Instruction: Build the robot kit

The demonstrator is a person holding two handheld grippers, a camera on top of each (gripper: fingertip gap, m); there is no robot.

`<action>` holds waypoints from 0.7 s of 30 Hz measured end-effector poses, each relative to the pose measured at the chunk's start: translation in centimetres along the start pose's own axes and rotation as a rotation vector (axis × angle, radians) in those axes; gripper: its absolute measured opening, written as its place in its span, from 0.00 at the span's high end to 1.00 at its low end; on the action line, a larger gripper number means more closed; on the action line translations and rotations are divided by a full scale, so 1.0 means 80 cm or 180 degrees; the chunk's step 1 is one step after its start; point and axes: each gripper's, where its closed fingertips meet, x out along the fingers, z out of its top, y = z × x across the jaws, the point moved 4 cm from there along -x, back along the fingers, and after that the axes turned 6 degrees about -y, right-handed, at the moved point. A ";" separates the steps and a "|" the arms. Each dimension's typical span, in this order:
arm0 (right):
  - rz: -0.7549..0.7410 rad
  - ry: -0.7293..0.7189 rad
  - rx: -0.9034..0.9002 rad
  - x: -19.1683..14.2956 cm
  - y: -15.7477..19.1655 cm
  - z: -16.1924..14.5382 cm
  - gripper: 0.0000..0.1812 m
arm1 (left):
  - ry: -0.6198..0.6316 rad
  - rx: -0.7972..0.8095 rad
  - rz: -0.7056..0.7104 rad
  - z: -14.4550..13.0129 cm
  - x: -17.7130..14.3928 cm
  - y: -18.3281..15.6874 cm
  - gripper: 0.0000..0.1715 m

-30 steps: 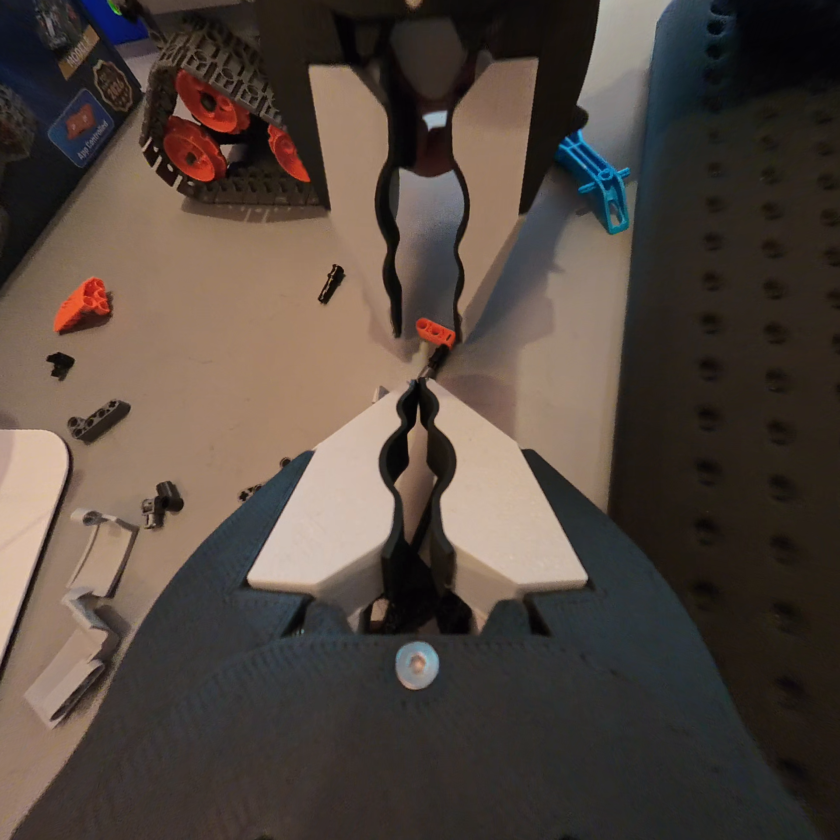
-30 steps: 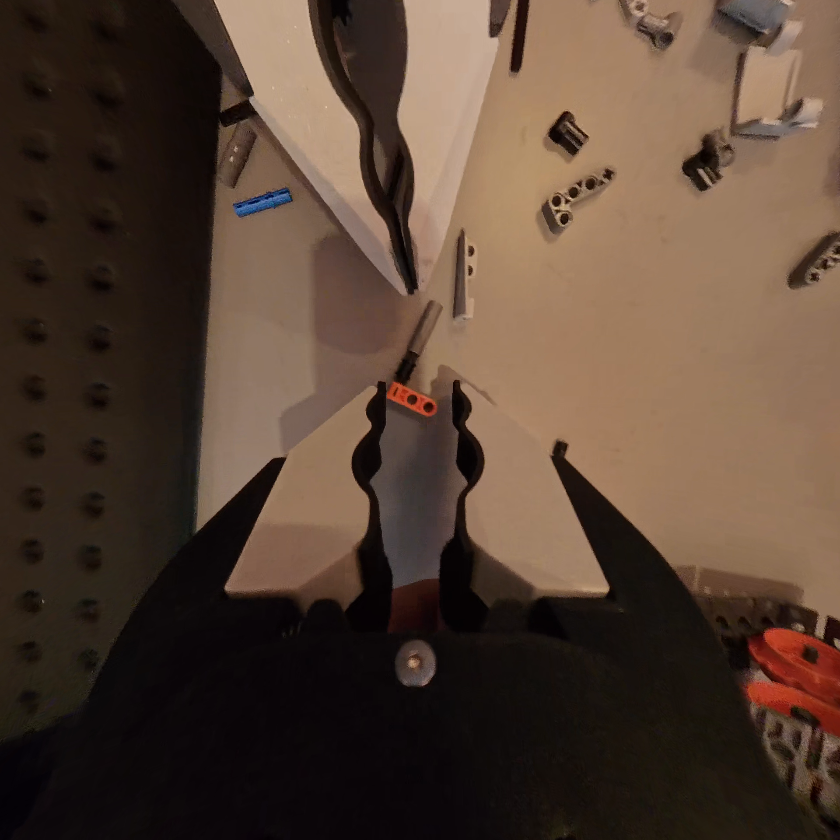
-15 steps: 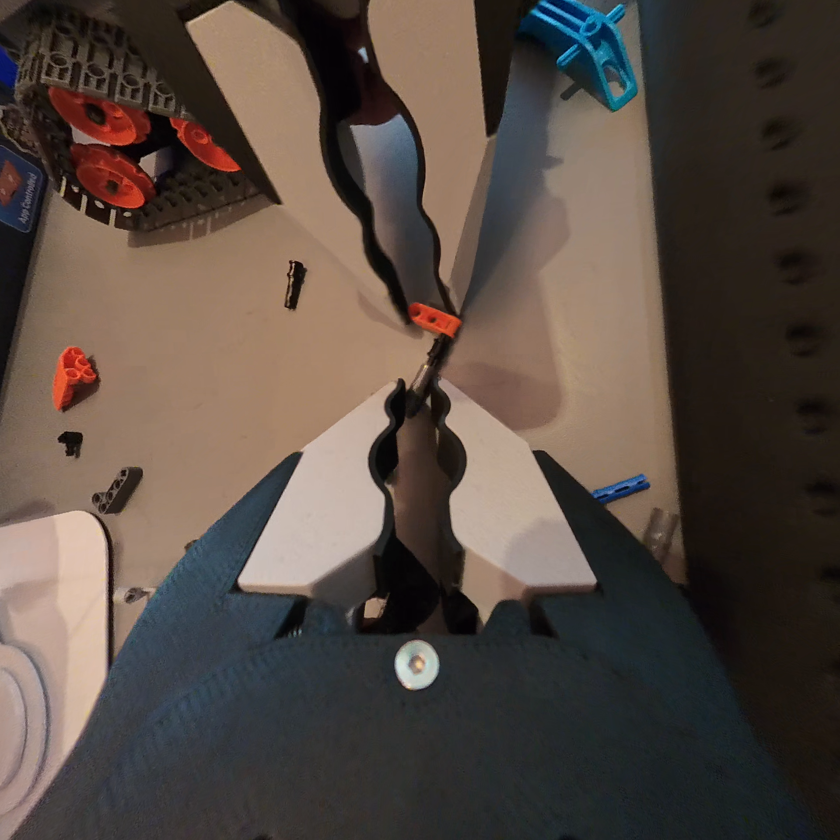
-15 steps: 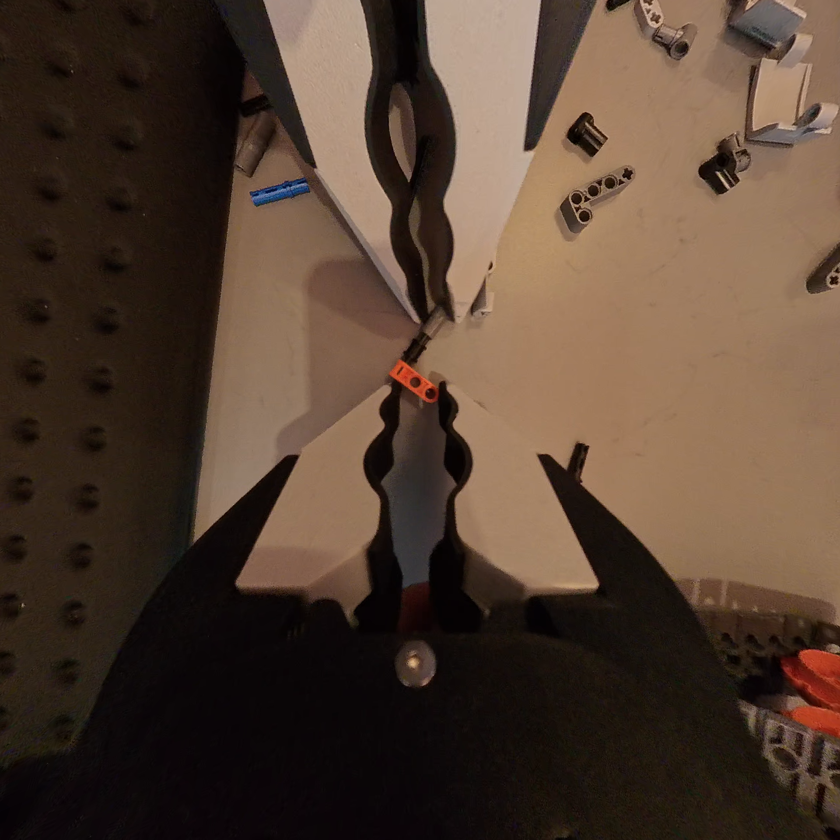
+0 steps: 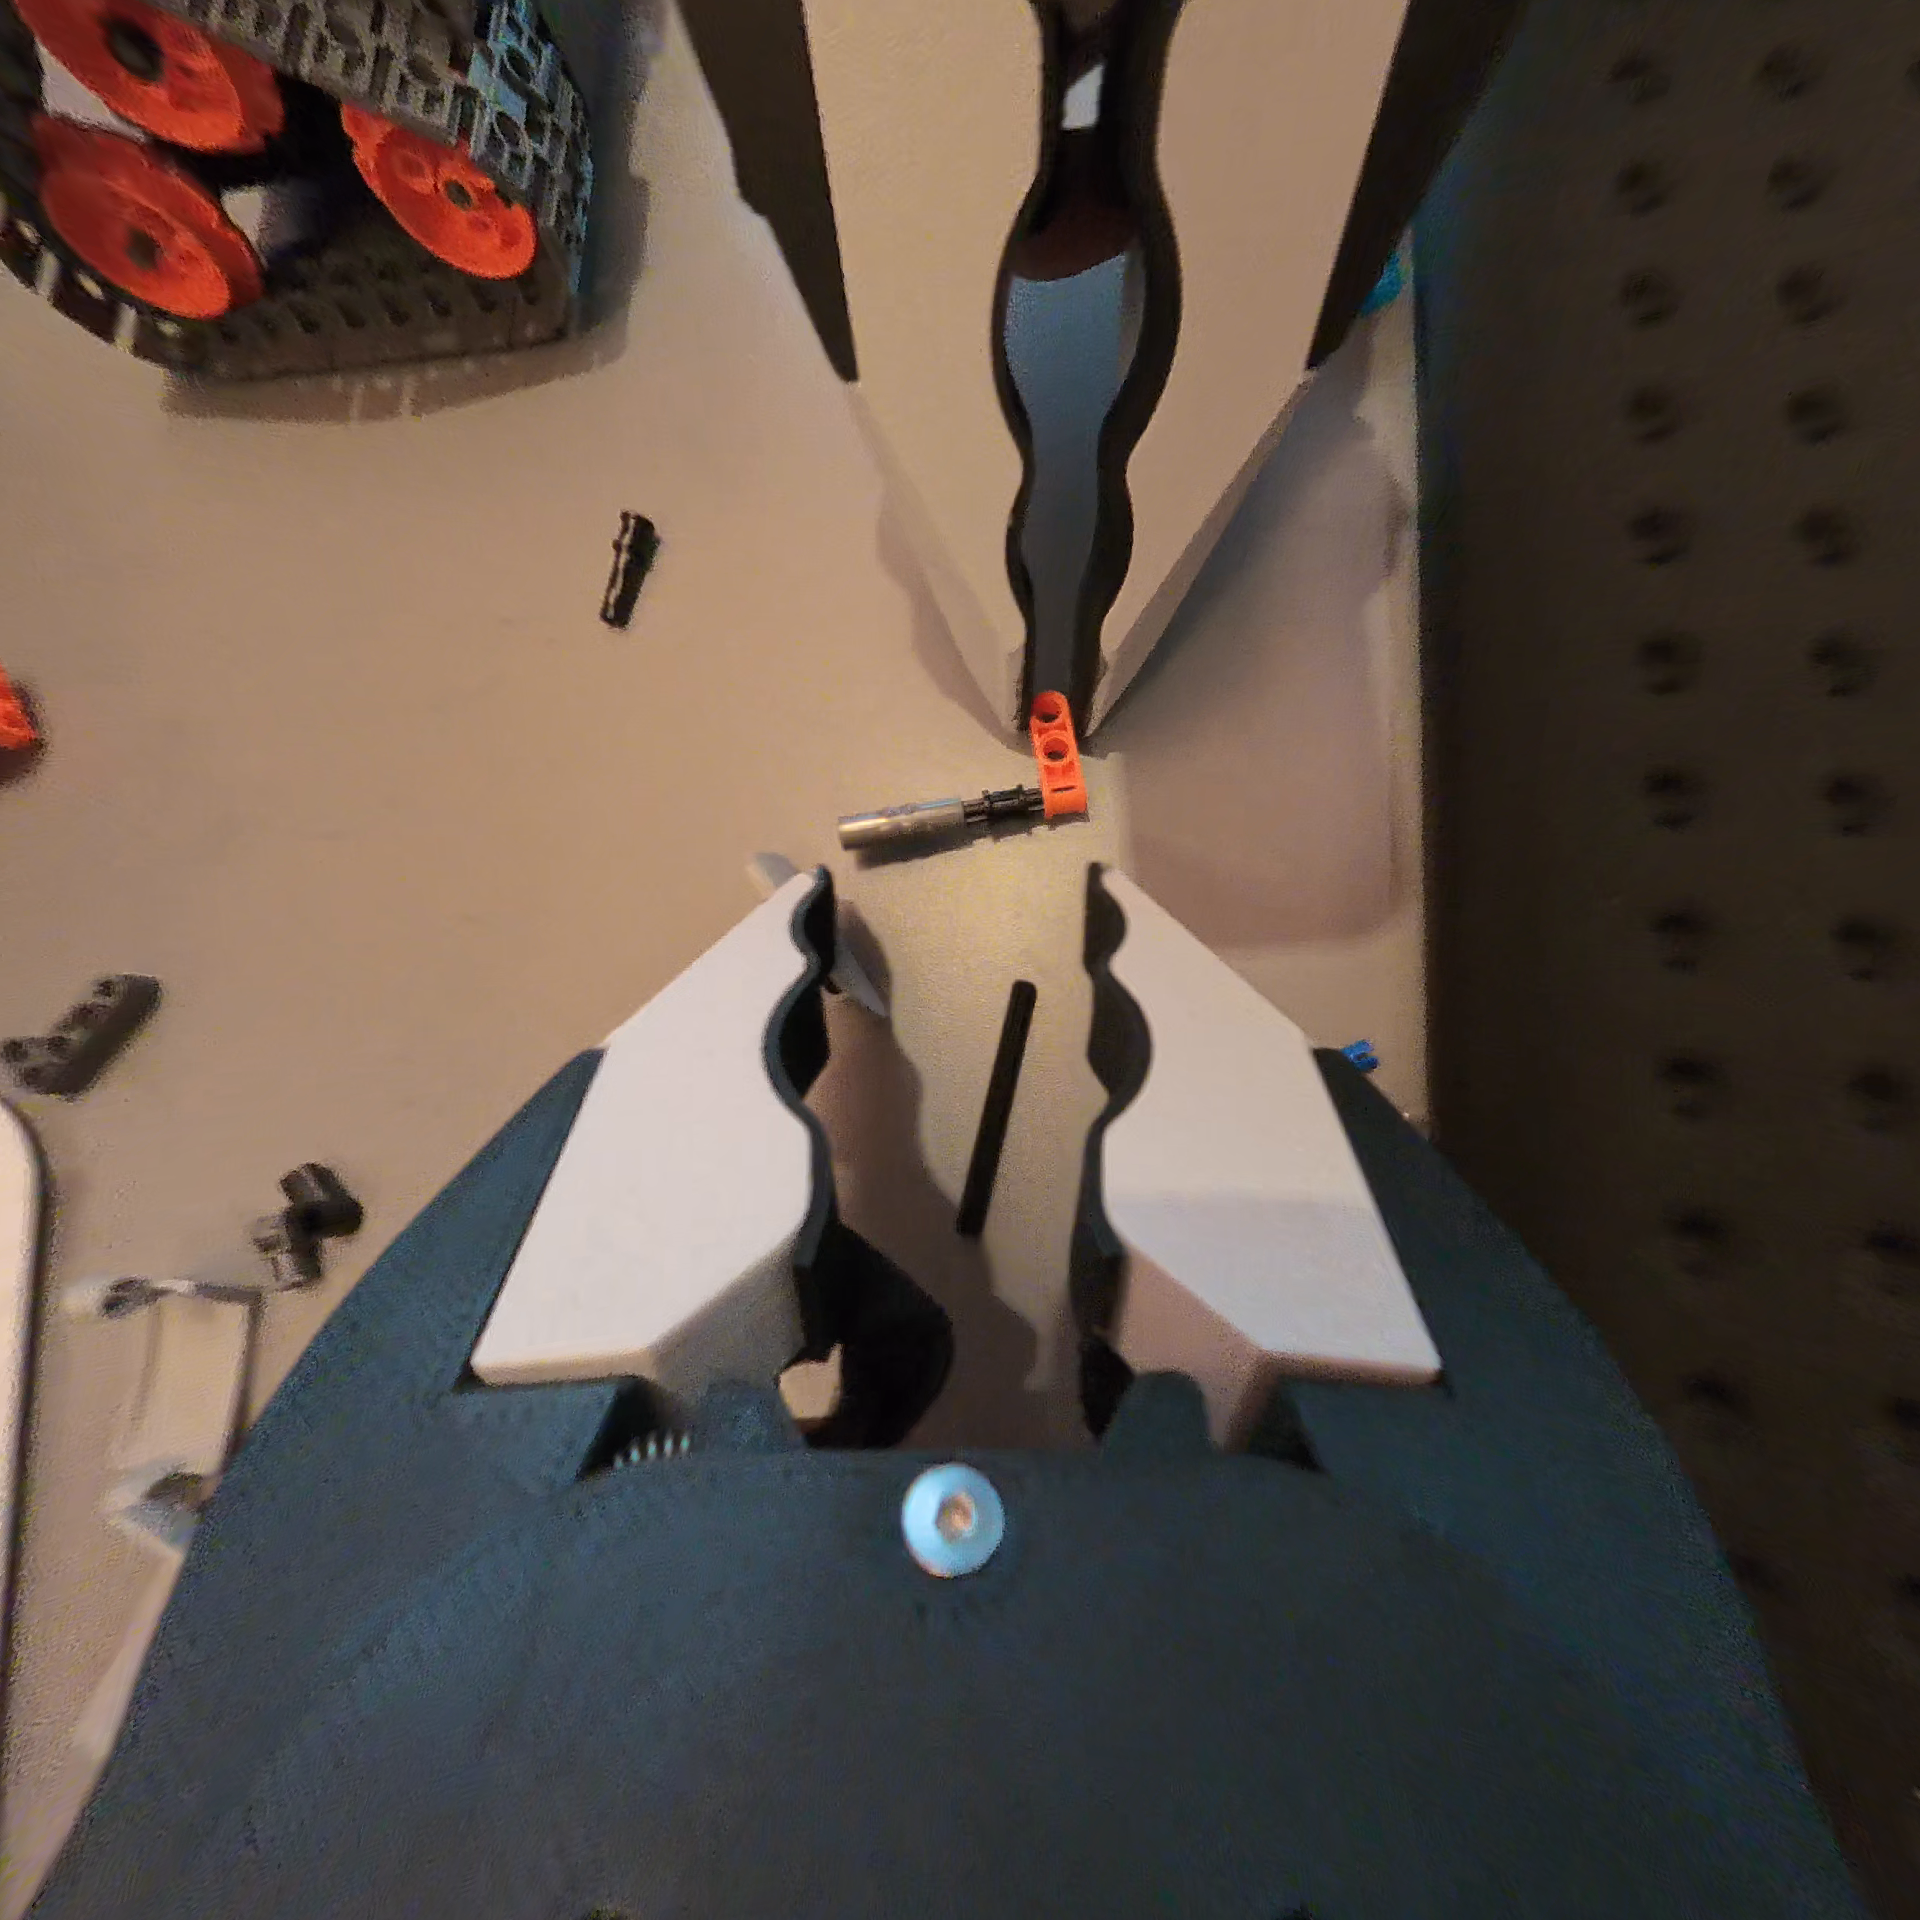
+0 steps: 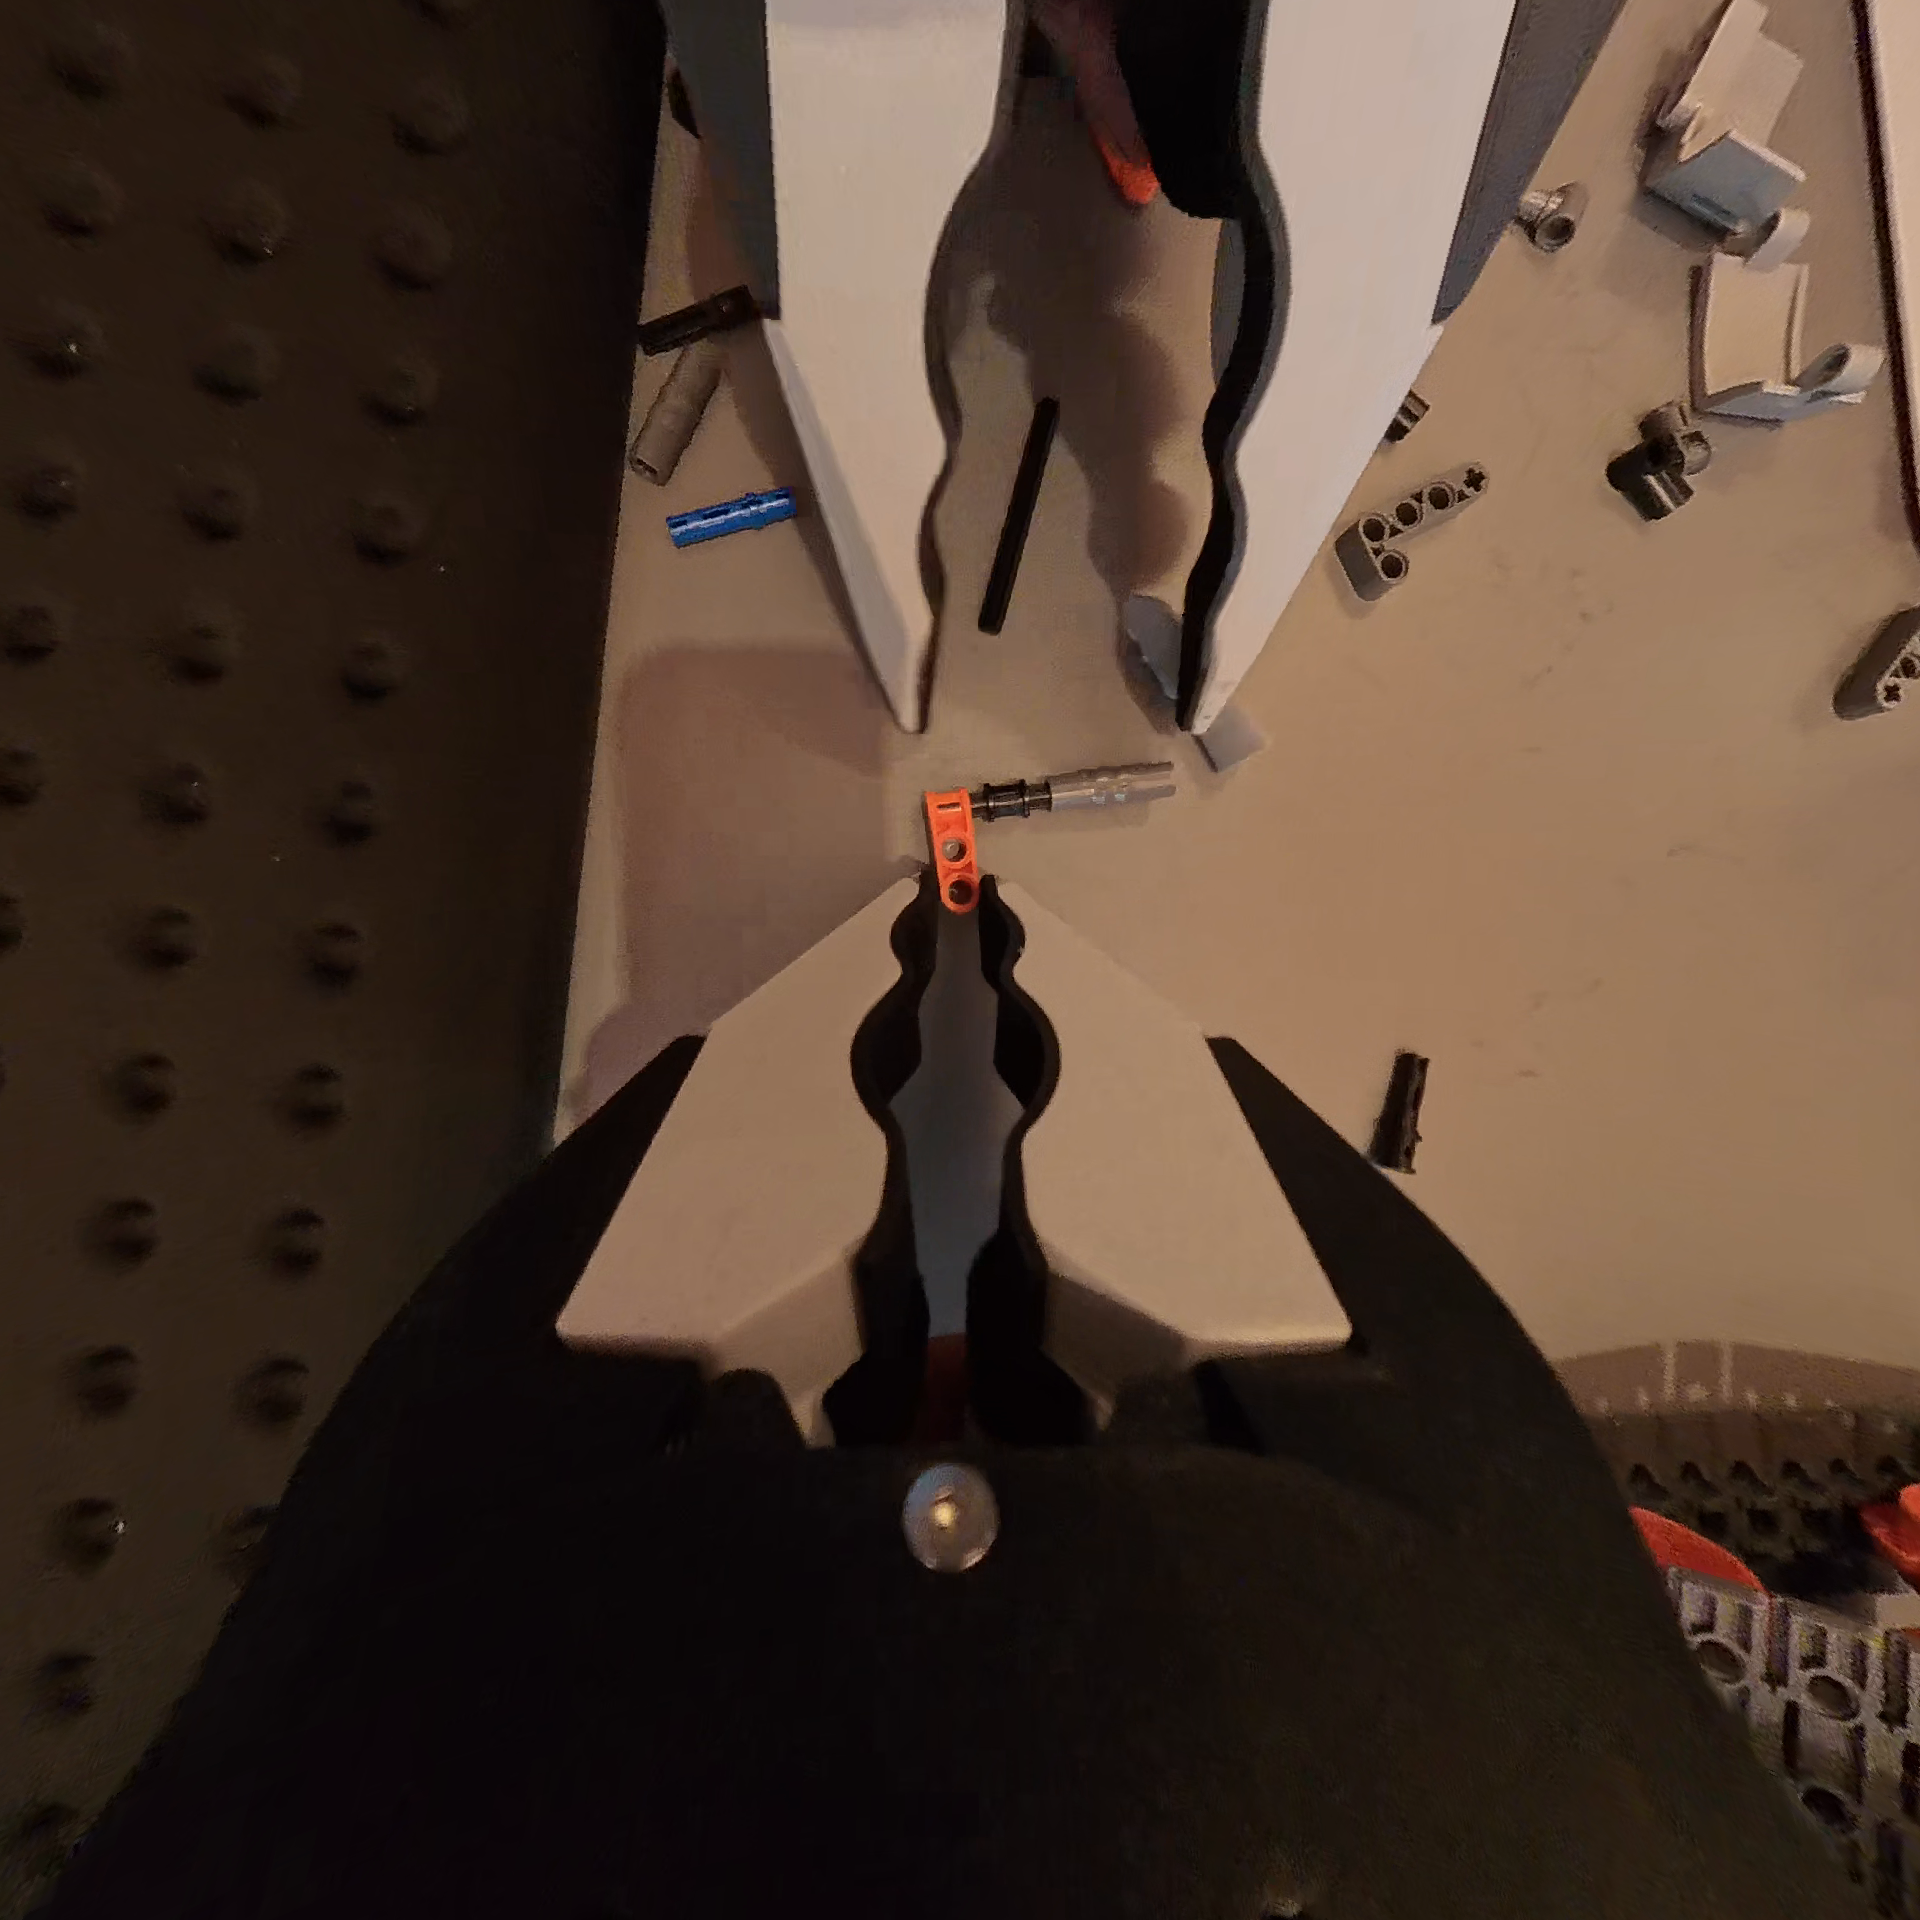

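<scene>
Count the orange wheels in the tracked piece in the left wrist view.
3 orange wheels: one at the top edge, one below it, one to the right, all inside the grey track. The picture's edge crops the track, so more may be hidden.

Left wrist view: left gripper [image 5: 956, 883] at lower centre, fingers spread; thin rod [image 5: 995, 1107] on table [image 5: 416, 779] between them. Just above fingertips, small connector piece [image 5: 1058, 758] with pin and sleeve [image 5: 935, 819] pointing left. Right gripper [image 5: 1055, 707] from top centre, tips closed on connector's upper end. Tracked wheel assembly [image 5: 281, 177] upper left. Short pin [image 5: 628, 566] left of centre. Studded mat [image 5: 1683, 831] along right edge.
</scene>
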 end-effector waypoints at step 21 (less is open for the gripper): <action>0.0061 -0.0087 0.0083 0.001 0.002 0.000 0.98 | -0.0119 0.0045 -0.0007 0.007 0.012 -0.003 0.73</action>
